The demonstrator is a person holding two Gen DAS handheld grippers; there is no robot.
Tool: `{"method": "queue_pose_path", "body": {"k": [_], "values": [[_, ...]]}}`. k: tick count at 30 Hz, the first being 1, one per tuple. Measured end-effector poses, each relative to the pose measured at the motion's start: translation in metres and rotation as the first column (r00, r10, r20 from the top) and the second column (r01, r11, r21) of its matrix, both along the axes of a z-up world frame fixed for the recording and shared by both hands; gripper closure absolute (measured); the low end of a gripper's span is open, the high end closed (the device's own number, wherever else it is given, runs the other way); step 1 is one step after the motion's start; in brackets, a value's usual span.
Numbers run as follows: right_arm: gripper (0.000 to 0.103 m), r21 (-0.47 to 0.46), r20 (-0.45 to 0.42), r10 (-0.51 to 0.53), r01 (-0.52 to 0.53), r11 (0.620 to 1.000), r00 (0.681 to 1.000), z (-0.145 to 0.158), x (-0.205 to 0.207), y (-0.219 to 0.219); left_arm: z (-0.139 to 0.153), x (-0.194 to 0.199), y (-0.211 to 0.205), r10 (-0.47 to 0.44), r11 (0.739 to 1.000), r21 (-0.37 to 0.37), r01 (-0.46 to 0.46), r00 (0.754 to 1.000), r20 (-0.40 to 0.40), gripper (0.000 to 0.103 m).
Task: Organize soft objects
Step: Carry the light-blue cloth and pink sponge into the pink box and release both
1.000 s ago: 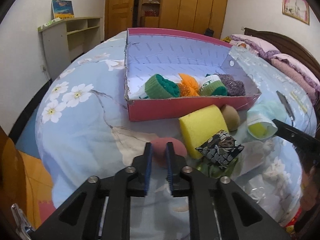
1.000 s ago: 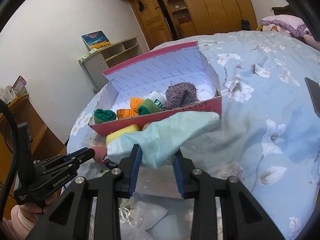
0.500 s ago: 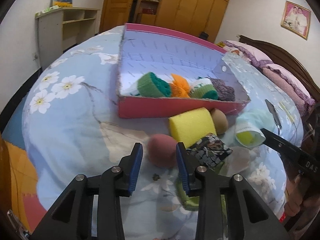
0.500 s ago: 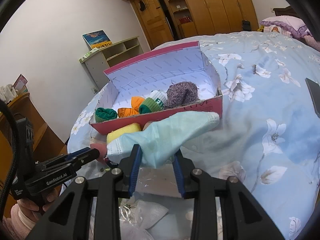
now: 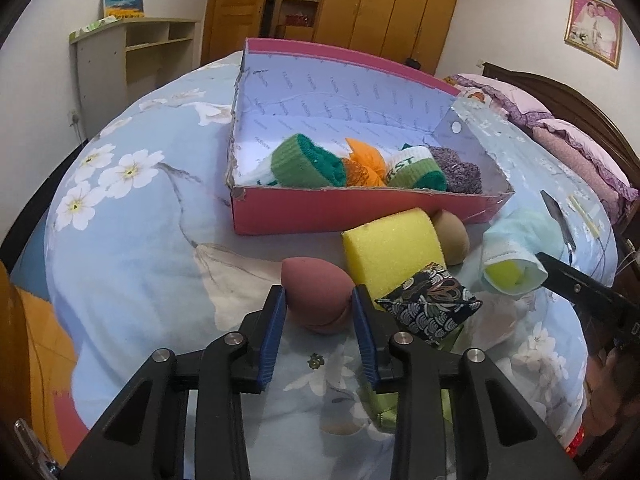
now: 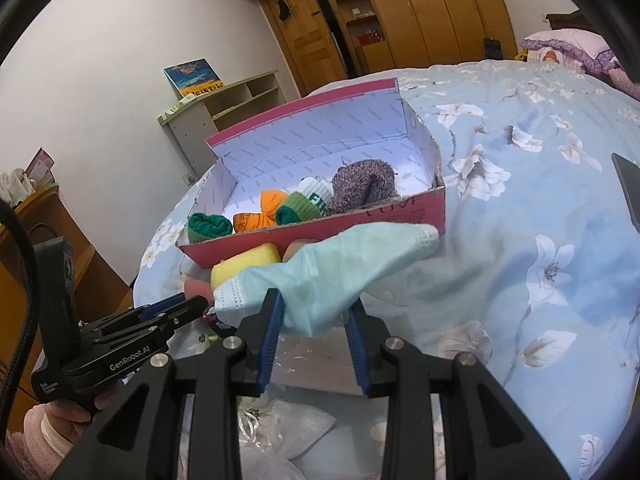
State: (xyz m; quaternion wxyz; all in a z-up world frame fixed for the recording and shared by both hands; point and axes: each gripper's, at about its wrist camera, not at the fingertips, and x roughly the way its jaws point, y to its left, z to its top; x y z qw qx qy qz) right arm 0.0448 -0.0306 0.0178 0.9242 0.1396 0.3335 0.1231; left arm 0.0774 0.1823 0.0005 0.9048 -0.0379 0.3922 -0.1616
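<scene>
A pink egg-shaped makeup sponge lies on the floral bedspread, and my left gripper stands open with one finger on each side of it. Behind it lie a yellow foam sponge, a beige egg sponge and a black patterned pouch. The pink cardboard box holds several rolled socks. My right gripper is shut on a pale green face mask, held above the bed in front of the box. The left wrist view shows something yellow inside the mask.
A dark phone lies on the bedspread to the right. Clear plastic bags sit under the right gripper. Pillows and a headboard are at the far right, a white shelf unit and wardrobes behind the bed.
My left gripper went from shut to open and moved forward, so its fingers now flank the pink sponge. The right gripper still holds the mask, almost unmoved.
</scene>
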Motion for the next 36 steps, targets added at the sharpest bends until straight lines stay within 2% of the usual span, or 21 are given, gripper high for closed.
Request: {"method": "queue_pose_path", "body": {"k": [7,17,26,36], "values": [[0.07,-0.004,0.013,-0.002,0.002,1.0,1.0,0.002,0.0,0.0,0.01,-0.006,0.003,-0.017,0.999,-0.034,0.018,1.0,0.022,0.076],[0.07,-0.033,0.038,0.006,-0.005,0.999,0.999,0.013,0.0,0.0,0.043,-0.009,0.003,-0.02,0.999,-0.043,0.024,0.995,0.102,0.077],[0.07,-0.086,0.087,0.019,-0.011,0.996,0.996,0.036,0.013,0.002,0.067,0.012,0.003,0.008,1.0,-0.031,-0.003,0.988,0.156,0.077],[0.07,-0.127,0.141,0.032,-0.014,0.992,0.989,0.06,0.043,0.006,0.077,0.041,-0.001,0.034,0.999,-0.033,-0.029,0.985,0.168,0.077]]}}
